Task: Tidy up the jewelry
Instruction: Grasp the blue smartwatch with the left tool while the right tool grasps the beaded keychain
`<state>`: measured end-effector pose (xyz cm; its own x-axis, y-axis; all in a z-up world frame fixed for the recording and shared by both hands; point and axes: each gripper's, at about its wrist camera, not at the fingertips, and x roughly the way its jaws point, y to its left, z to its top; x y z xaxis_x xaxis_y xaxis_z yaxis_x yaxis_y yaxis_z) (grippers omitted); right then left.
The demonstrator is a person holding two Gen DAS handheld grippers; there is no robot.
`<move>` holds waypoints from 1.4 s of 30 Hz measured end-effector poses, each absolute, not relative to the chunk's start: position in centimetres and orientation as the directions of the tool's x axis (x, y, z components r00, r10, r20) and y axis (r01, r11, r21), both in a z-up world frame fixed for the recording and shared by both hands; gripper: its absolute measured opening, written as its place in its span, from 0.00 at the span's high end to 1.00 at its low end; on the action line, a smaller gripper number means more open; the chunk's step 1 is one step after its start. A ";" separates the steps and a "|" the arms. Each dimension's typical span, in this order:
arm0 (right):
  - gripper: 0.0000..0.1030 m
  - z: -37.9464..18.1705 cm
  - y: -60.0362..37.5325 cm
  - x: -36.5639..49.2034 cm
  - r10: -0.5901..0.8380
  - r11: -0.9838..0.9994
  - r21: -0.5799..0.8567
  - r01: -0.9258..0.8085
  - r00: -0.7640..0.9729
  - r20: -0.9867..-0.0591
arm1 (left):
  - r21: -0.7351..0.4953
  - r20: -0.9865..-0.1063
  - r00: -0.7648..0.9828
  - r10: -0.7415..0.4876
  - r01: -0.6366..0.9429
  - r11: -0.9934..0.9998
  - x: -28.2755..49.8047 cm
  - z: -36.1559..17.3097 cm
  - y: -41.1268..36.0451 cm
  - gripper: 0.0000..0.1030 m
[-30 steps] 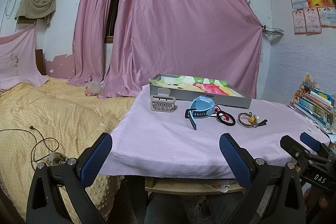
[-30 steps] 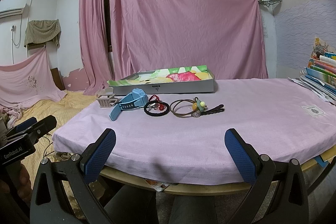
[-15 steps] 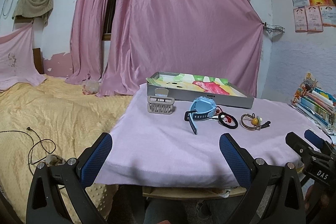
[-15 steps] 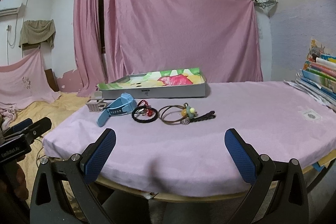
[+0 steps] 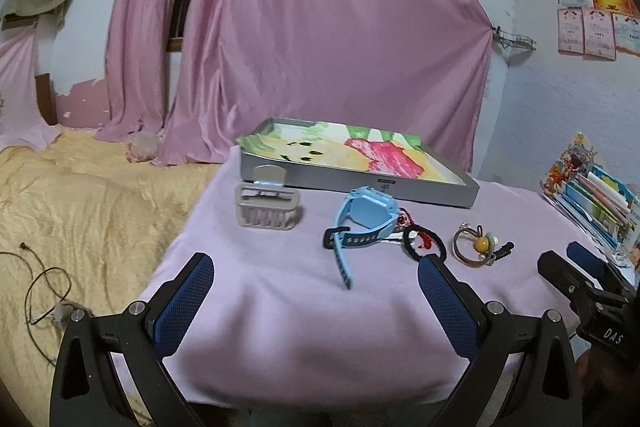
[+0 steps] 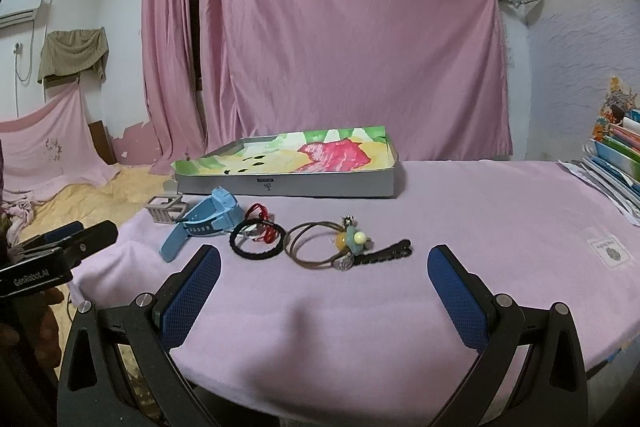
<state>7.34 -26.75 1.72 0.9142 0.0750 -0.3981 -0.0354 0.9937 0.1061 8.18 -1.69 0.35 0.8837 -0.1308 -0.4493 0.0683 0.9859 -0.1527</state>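
Jewelry lies in a row on the pink tablecloth [image 6: 480, 211], hair clip [image 5: 267, 207], blue watch [image 5: 362, 217], black hair tie [image 6: 258, 241] and brown hair tie [image 6: 320, 245], just beyond the wide-open, empty left gripper [image 5: 316, 301] and right gripper [image 6: 324, 291], with the tray [image 6: 288, 183] farther back.

On my pink-covered surface [image 6: 480, 211] a shallow grey tray [image 6: 288, 185] with a bright painted lining lies at the back. In front of it, in a row: a beige claw clip [image 5: 267, 207], a blue watch [image 5: 362, 217] on its side, a black hair tie [image 6: 257, 241] with red cord, a brown hair tie [image 6: 320, 245] with beads.
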 end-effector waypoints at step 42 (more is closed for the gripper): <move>0.74 -1.6 -27.3 20.4 0.152 0.985 0.163 -0.046 0.673 -0.724 | -0.106 -0.715 0.659 -0.233 0.227 0.968 22.8 -1.1 -7.7 0.26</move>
